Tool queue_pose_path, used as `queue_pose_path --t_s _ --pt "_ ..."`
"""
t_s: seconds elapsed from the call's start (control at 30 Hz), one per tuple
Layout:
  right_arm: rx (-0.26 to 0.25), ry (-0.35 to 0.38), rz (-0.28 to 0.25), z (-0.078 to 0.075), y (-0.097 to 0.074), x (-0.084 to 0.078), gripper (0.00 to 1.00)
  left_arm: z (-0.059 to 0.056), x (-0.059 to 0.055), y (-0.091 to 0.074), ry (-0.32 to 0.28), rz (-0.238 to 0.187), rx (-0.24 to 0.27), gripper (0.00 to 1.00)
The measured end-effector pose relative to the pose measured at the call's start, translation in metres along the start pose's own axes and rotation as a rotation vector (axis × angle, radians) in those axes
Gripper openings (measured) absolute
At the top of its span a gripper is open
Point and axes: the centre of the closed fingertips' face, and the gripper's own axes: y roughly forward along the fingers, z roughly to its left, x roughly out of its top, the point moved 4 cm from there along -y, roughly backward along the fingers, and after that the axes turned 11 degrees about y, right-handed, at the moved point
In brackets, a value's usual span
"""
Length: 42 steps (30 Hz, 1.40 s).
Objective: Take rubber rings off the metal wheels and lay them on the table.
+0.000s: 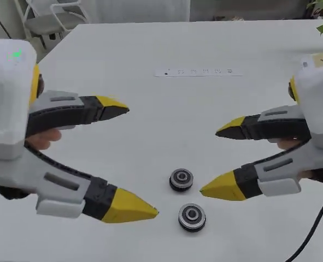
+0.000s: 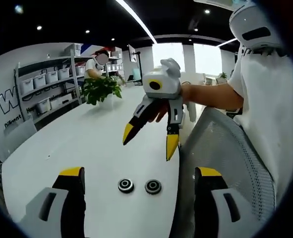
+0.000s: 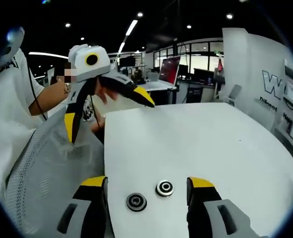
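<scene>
– Left gripper [image 1: 139,160]: how do its jaws stand?
– Spread wide, with nothing between them. A hand holds it at the left of the head view, and its yellow tips point inward over the white table [image 1: 150,49].
– And the right gripper [image 1: 210,160]?
– Also spread and empty. It comes in from the right with its tips pointing left. The two grippers face each other across a gap and do not touch.
– Where are the metal wheels?
– Both lie flat on the table near its front edge, low between the two grippers. The farther wheel [image 1: 181,179] sits just beside the right gripper's lower tip. The nearer wheel [image 1: 192,216] lies close to it on the person's side, with a narrow gap between them.
– What about the rings?
– Each wheel has a dark rubber ring [image 1: 171,183] around its metal hub. None lies loose on the table.
– What shows from the grippers' own cameras?
– In each gripper view the pair lies side by side on the table between that gripper's jaws, with the other gripper raised beyond.
– And farther out?
– A white power strip [image 1: 197,71] lies across the table's middle. A black cable [image 1: 314,229] crosses its front right corner. A mesh chair back [image 2: 225,158] stands by the person, and a potted plant [image 2: 100,89] stands at the table's far end.
</scene>
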Motion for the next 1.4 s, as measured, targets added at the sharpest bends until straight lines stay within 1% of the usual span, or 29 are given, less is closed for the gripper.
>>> queue_pose_path --t_s 0.07,0.1,0.2,0.27,0.33,0.37,0.4,0.43,0.47,0.5,0.53,0.57,0.63,0.7,0.77,0.8,0.83,0.87,0.9,0.97,1.0,1.03,1.07,1.13,1.17,1.2,1.23,1.3,1.4 --pt "0.011 -0.011 -0.007 0.0 0.006 -0.001 0.62 0.004 0.0 0.008 -0.03 -0.024 0.016 0.85" --pt "0.021 -0.015 -0.018 0.0 0.008 -0.002 0.61 0.004 -0.001 0.013 -0.041 -0.036 0.011 0.84" --pt "0.061 0.012 -0.037 0.001 0.015 -0.01 0.56 0.003 -0.001 0.025 -0.034 -0.048 0.0 0.82" --pt "0.068 0.031 -0.044 0.0 0.019 -0.017 0.54 0.004 -0.002 0.032 -0.012 -0.045 -0.004 0.79" --pt "0.077 0.039 -0.024 0.001 0.022 -0.024 0.52 0.004 -0.002 0.038 -0.012 -0.067 -0.003 0.76" --pt "0.08 0.028 -0.004 0.002 0.023 -0.029 0.51 0.005 -0.003 0.041 -0.018 -0.074 -0.005 0.74" --pt "0.081 0.021 0.005 0.003 0.024 -0.033 0.5 0.004 -0.005 0.044 -0.022 -0.089 -0.002 0.71" --pt "0.086 0.024 0.014 0.003 0.026 -0.037 0.49 0.004 -0.007 0.047 -0.022 -0.093 0.0 0.68" --pt "0.093 0.033 0.026 0.003 0.027 -0.042 0.48 0.003 -0.011 0.051 -0.023 -0.089 0.0 0.65" --pt "0.098 0.042 0.052 0.003 0.028 -0.049 0.46 0.002 -0.015 0.053 -0.024 -0.083 0.001 0.63" --pt "0.095 0.038 0.072 0.003 0.03 -0.055 0.45 0.001 -0.02 0.057 -0.024 -0.073 0.009 0.63" --pt "0.091 0.031 0.1 0.002 0.031 -0.062 0.43 0.001 -0.021 0.058 -0.024 -0.071 0.01 0.64" --pt "0.088 0.033 0.129 0.001 0.035 -0.071 0.4 -0.003 -0.028 0.063 -0.019 -0.057 0.001 0.65" --pt "0.085 0.046 0.15 -0.001 0.038 -0.076 0.38 -0.008 -0.034 0.069 -0.023 -0.047 -0.016 0.67" --pt "0.075 0.05 0.167 -0.002 0.043 -0.08 0.34 -0.012 -0.038 0.074 -0.018 -0.062 -0.017 0.7" --pt "0.067 0.026 0.193 -0.002 0.045 -0.084 0.32 -0.014 -0.04 0.076 -0.006 -0.062 -0.025 0.7" --pt "0.058 0.013 0.207 -0.003 0.046 -0.086 0.31 -0.015 -0.045 0.08 -0.007 -0.049 -0.022 0.7" --pt "0.054 0.011 0.214 -0.003 0.047 -0.087 0.3 -0.017 -0.049 0.082 -0.017 -0.028 -0.033 0.7" --pt "0.051 0.018 0.213 -0.004 0.048 -0.088 0.3 -0.019 -0.053 0.084 -0.044 -0.015 -0.046 0.72" --pt "0.048 0.038 0.21 -0.005 0.049 -0.09 0.31 -0.022 -0.057 0.087 -0.049 -0.017 -0.053 0.72" --pt "0.051 0.051 0.209 -0.005 0.049 -0.091 0.31 -0.024 -0.059 0.088 -0.045 -0.013 -0.054 0.7" --pt "0.051 0.051 0.211 -0.005 0.05 -0.092 0.31 -0.026 -0.064 0.089 -0.033 -0.001 -0.058 0.65" --pt "0.047 0.051 0.215 -0.005 0.051 -0.093 0.3 -0.027 -0.066 0.089 -0.028 0.003 -0.062 0.61" --pt "0.044 0.06 0.218 -0.006 0.052 -0.094 0.3 -0.034 -0.073 0.09 -0.001 0.022 -0.094 0.5" --pt "0.044 0.066 0.218 -0.006 0.053 -0.095 0.3 -0.037 -0.077 0.091 0.021 0.036 -0.102 0.47" --pt "0.049 0.071 0.22 -0.005 0.054 -0.096 0.29 -0.038 -0.078 0.092 0.04 0.043 -0.107 0.44" --pt "0.053 0.071 0.229 -0.004 0.055 -0.098 0.29 -0.04 -0.079 0.093 0.049 0.039 -0.11 0.42" --pt "0.054 0.055 0.246 -0.002 0.056 -0.101 0.29 -0.041 -0.078 0.097 0.052 0.036 -0.113 0.39" --pt "0.052 0.048 0.25 -0.002 0.056 -0.101 0.28 -0.042 -0.081 0.102 0.062 0.039 -0.122 0.34"
